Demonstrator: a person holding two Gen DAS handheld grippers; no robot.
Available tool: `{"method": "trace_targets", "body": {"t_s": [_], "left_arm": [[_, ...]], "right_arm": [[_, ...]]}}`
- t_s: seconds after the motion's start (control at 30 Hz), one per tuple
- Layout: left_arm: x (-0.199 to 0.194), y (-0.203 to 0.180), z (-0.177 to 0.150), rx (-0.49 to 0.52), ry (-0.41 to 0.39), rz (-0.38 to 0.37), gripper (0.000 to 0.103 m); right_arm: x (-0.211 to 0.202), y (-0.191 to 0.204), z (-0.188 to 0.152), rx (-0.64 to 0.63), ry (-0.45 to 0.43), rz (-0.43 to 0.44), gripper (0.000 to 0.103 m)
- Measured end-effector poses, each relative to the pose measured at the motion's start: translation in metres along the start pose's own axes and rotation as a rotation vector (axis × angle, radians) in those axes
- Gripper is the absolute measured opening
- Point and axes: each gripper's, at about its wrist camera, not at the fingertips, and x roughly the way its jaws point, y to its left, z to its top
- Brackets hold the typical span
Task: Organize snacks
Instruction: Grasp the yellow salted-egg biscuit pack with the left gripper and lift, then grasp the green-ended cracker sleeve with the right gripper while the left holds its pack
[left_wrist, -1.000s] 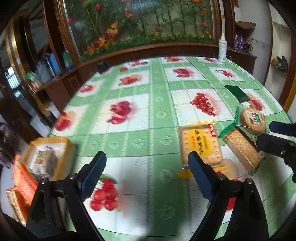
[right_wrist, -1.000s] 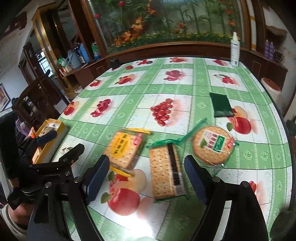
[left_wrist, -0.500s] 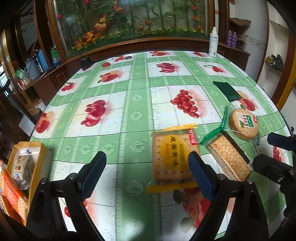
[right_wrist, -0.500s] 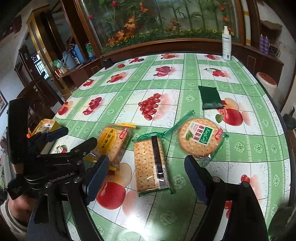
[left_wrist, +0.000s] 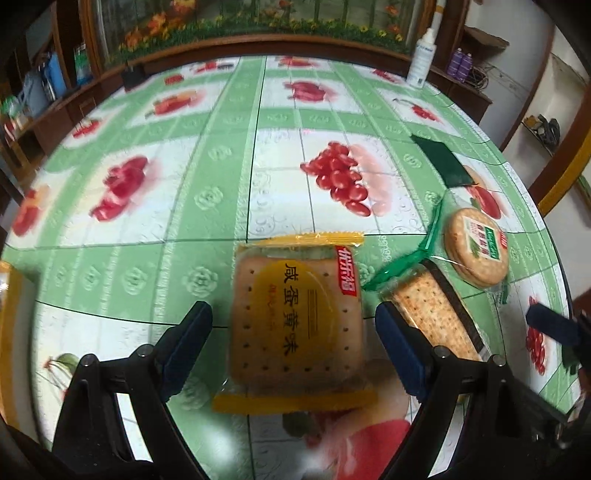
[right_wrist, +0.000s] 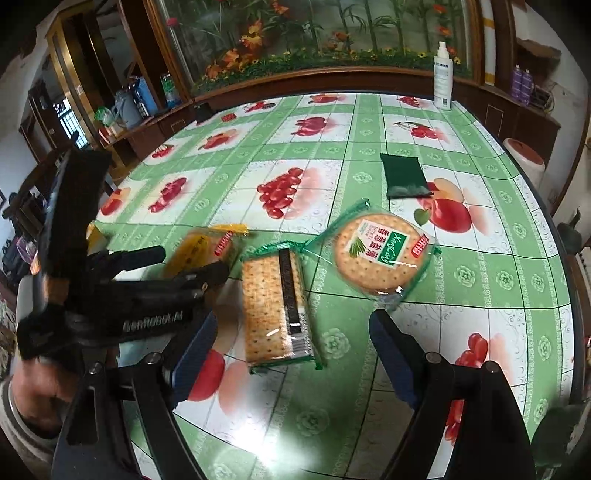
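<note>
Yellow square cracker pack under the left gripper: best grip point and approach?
Come from above and pinch the yellow cracker pack across its two long side edges, mid-length. It lies flat, and the open left gripper already straddles those sides. Avoid the thin crimped end seals; they would likely fold or slip.

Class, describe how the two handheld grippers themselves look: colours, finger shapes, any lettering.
Each gripper, left gripper and right gripper, has a black frame with silver bolt heads and two dark blue ribbed, tapered finger pads. In the right wrist view, the left gripper's black body carries pale lettering, too blurred to read surely.
</note>
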Motion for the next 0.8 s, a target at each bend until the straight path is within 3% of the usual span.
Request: {"method": "trace_targets", "body": {"t_s": [0.17,0.27,0.67,0.73,0.8], "left_arm": [[0.005,0.000,0.004,0.004,-0.013,-0.019,0.090],[0.003,0.001,0.004,0.041,-0.029,-0.003,0.070],[-0.009,0.025,-0.010,0.051,-0.016,-0.018,0.070],[-0.014,0.030,-0.015,0.044,-0.016,-0.022,0.070],[-0.019,0.035,-0.020,0.037,-0.022,-0.018,0.070]], "right_arm": [[0.003,-0.001,-0.002,-0.009,0.017,-0.014,0.084],[0.007,0.002,-0.002,-0.028,0.029,-0.021,0.084],[0.050,0.030,0.011,-0.159,0.091,-0.053,0.084],[0.057,0.030,0.010,-0.164,0.103,-0.058,0.074],[0.054,0.034,0.008,-0.193,0.097,-0.082,0.046]]}}
